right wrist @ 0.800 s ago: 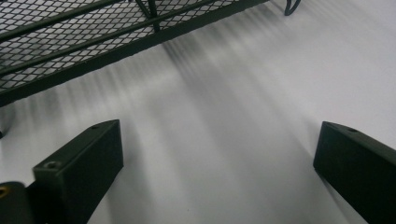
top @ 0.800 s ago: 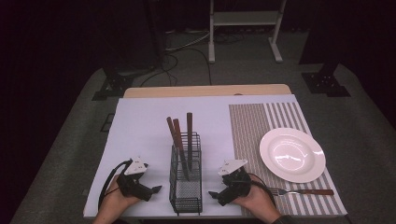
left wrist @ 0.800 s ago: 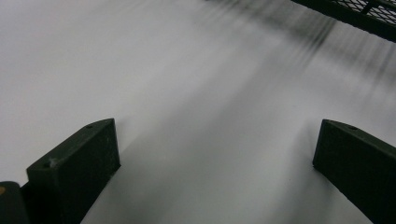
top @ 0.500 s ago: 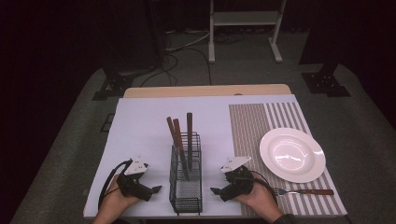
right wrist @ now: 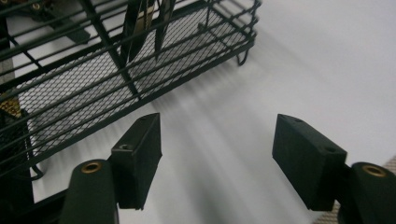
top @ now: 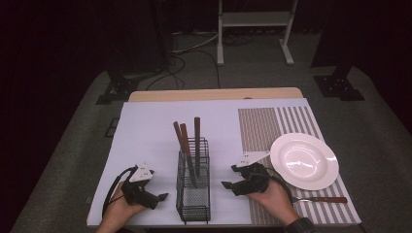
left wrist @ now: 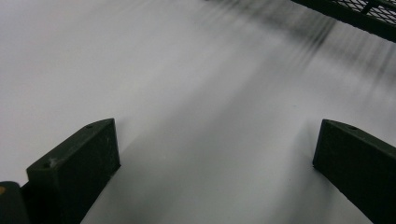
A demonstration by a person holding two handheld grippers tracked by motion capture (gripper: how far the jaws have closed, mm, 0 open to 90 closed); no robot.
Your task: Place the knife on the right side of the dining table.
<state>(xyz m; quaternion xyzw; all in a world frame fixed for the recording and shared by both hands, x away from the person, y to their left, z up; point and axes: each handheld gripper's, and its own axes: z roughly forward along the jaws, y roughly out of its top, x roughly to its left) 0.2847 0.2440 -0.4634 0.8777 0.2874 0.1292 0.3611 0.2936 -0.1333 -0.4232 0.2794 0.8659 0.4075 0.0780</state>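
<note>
Flanking black wire-mesh cutlery basket [top: 193,187] at lower centre: left gripper [top: 156,198], right gripper [top: 227,185], both gaping empty; right sitting nearer, brown-handled utensils [top: 187,145] standing upright.

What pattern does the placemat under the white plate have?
The placemat has brown and white stripes, narrow at its left and wider at its right; the high view shows it best.

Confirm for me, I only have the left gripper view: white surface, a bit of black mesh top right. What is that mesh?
Observer: A black wire caddy standing between the two grippers.
Operator: Anything in it?
Observer: Three brown-handled utensils, upright in its far compartment.
Operator: Right gripper state?
Observer: Right gripper is open, nothing between its jaws, pointed toward the caddy.
Operator: Other tableware?
Observer: A white plate on a striped placemat, with a brown-handled fork in front of it.
</note>
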